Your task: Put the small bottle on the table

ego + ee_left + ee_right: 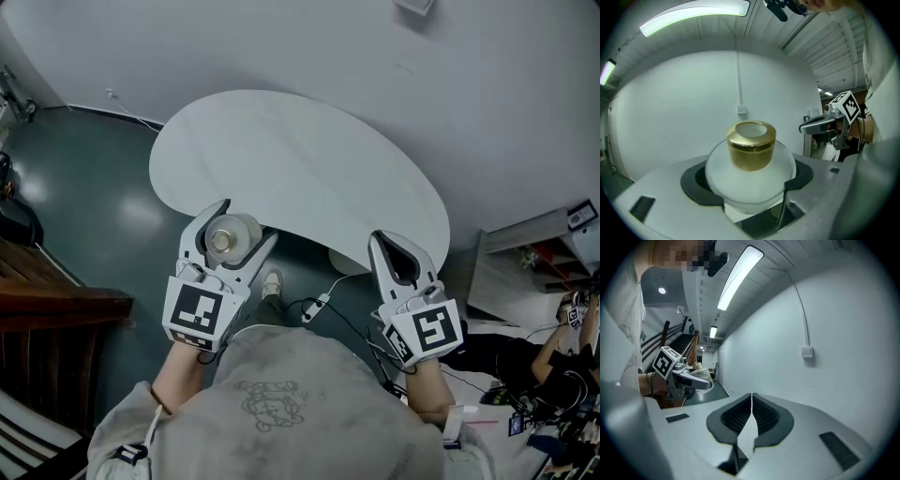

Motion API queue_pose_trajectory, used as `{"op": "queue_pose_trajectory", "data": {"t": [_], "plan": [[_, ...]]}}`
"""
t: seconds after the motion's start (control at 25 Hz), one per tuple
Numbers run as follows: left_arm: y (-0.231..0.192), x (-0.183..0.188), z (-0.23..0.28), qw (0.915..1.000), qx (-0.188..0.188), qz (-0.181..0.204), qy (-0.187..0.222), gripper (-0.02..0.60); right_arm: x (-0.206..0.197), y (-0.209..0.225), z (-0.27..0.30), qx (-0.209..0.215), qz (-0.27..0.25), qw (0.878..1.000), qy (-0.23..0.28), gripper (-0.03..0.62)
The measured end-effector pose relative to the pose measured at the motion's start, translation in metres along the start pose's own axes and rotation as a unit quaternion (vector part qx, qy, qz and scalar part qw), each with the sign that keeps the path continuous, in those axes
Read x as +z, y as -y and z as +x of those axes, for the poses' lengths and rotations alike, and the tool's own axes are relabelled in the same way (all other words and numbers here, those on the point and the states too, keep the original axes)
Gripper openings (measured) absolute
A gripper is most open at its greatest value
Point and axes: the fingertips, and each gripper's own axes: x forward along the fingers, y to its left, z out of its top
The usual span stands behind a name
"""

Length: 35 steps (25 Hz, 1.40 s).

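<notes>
A: Left side first. We log the left gripper [246, 221] clamped on the small bottle [228, 239]. The bottle sits between the two jaws, close to their tips, with its body pressed against both inner faces.

B: Agreed. In the left gripper view the round body fills the gap between the jaws. The cap [751, 145] rises clear of them on the side away from the camera.

A: Materials. We read the body as frosted, milky white, squat and bulbous, with a smooth surface. The cap is a short gold cylinder with a satin metallic finish and a pale flat disc in its top.

B: Position against the table [300, 141]: in the head view the bottle overlaps the table's near edge while held in the gripper. We cannot tell its height above the top.

A: The table is white and matte with a rounded, bean-like outline. It lies ahead of both grippers.

B: Right gripper [378, 242]: we record the jaws pressed together with nothing between them. Its pads [736, 416] are black and finely ribbed, set in a smooth grey shell.

A: We place it beside the left gripper, well apart from the bottle, with its tips over the table's near edge.

B: Each gripper carries a white cube [200, 312] with a black square marker at the hand end.
</notes>
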Motion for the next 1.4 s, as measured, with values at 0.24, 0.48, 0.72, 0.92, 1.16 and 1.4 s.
{"op": "queue_pose_trajectory", "data": {"t": [0.24, 0.48, 0.72, 0.92, 1.16, 1.4], "plan": [[-0.051, 0.000, 0.040, 0.9997, -0.024, 0.002, 0.000, 0.333, 0.013, 0.012, 0.059, -0.019, 0.001, 1.000, -0.010, 0.031], [-0.078, 0.001, 0.072, 0.9986, -0.053, 0.005, 0.000, 0.333, 0.019, 0.023, 0.099, -0.033, 0.002, 0.999, -0.019, 0.031], [-0.085, -0.003, 0.099, 0.9979, -0.063, 0.011, -0.011, 0.333, 0.012, 0.042, 0.116, -0.045, 0.012, 0.999, -0.019, 0.031], [-0.077, -0.003, 0.117, 0.9979, -0.061, 0.005, -0.023, 0.333, 0.011, 0.065, 0.119, -0.043, 0.020, 0.999, -0.014, 0.031], [-0.060, 0.002, 0.137, 0.9988, -0.039, -0.008, -0.029, 0.333, 0.009, 0.095, 0.111, -0.030, 0.026, 0.999, -0.001, 0.031], [-0.044, 0.012, 0.157, 0.9989, -0.035, -0.005, -0.032, 0.333, 0.006, 0.121, 0.105, -0.024, 0.029, 0.999, -0.001, 0.031]]}}
